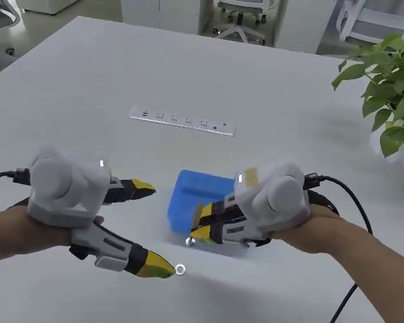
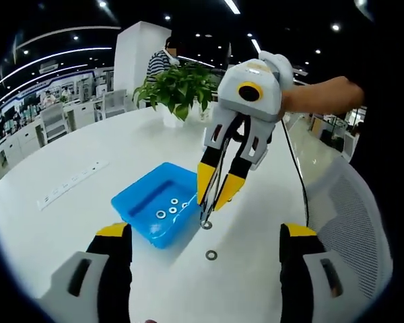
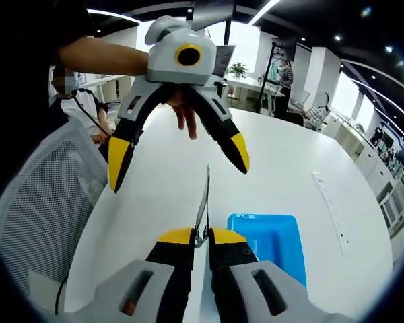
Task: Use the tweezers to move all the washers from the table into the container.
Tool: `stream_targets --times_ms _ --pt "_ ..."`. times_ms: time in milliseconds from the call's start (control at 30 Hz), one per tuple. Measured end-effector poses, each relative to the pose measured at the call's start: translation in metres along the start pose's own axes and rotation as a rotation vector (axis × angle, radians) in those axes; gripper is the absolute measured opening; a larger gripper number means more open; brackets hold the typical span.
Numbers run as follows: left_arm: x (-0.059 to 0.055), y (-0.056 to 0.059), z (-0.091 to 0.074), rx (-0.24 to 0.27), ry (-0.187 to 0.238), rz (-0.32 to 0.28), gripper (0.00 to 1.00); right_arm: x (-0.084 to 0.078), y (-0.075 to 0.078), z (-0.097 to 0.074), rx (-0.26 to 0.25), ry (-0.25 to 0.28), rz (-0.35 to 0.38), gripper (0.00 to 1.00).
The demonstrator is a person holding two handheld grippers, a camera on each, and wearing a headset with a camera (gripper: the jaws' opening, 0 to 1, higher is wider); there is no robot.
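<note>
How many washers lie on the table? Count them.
2. One washer at the tweezers' tips beside the container, another on bare table near the left gripper; more may be hidden.

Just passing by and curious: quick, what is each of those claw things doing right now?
Left gripper: open, holding nothing.
Right gripper: shut on the tweezers.

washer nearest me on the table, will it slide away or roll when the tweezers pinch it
The washer lies flat, thin and small, so it probably slides rather than rolls. The table looks smooth, so the tweezers may skate it away.
</note>
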State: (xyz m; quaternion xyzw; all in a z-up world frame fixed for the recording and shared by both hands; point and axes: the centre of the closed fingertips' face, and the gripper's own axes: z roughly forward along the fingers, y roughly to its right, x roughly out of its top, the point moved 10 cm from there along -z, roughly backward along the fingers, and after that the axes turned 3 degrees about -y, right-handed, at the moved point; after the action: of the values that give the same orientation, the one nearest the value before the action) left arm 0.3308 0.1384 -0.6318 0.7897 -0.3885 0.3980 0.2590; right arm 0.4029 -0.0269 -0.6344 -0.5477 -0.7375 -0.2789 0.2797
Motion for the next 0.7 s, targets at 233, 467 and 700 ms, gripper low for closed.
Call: stream_targets --times_ms 233,467,700 --pt "-0.003 0.003 -0.003 0.023 0.008 -0.012 0.99 0.005 0.008 -0.014 -0.011 0.003 -0.005 0.09" --pt "-0.005 0.005 -0.005 0.039 0.013 -0.020 0.99 0.008 0.018 -0.024 -0.029 0.010 -0.008 0.09" --pt "-0.005 0.005 -0.007 0.052 0.029 -0.030 0.99 0.006 0.033 -0.032 -0.058 0.009 -0.008 0.09"
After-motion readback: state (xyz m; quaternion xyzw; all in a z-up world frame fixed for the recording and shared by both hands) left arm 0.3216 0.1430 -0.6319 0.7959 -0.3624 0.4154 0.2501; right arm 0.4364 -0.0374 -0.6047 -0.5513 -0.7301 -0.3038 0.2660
